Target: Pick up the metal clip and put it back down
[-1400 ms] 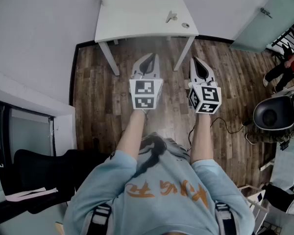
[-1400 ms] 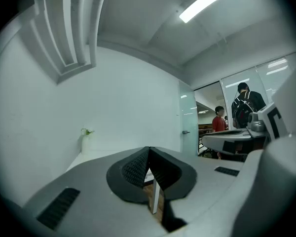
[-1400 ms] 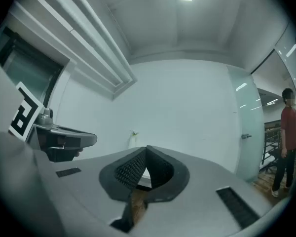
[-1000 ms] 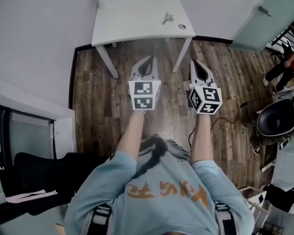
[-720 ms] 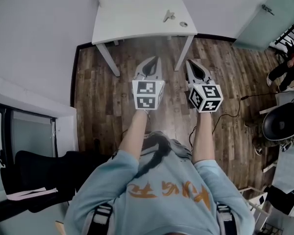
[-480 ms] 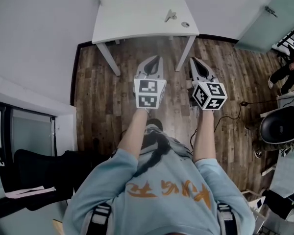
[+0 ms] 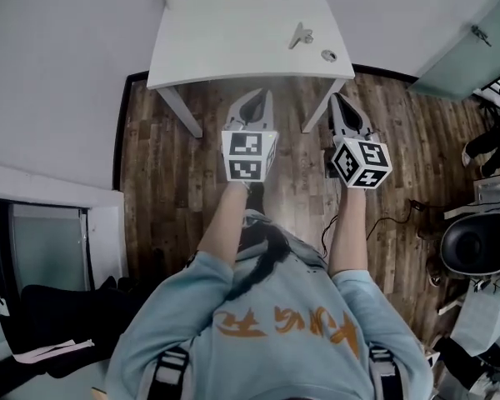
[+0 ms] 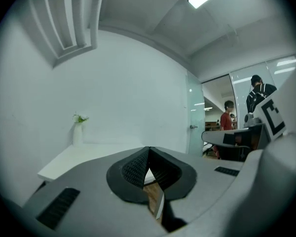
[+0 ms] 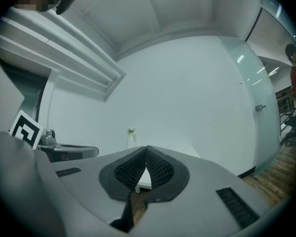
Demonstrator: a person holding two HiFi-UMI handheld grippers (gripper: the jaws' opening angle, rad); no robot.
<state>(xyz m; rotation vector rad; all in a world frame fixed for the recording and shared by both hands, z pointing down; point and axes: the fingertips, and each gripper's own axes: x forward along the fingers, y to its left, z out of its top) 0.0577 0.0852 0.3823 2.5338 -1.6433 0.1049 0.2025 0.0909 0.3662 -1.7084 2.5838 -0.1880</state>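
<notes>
Metal clip [image 7: 300, 35], only one, lies on the table [image 7: 217, 48], long axis slanting toward its far-right corner. Left gripper [image 7: 254, 99] and right gripper [image 7: 341, 103]: jaws pressed together, empty.

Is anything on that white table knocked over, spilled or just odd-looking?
Nothing stands out. The metal clip lies on the white table near a small round object, and the vase at the table's far corner stands upright. No spill or damage shows.
</notes>
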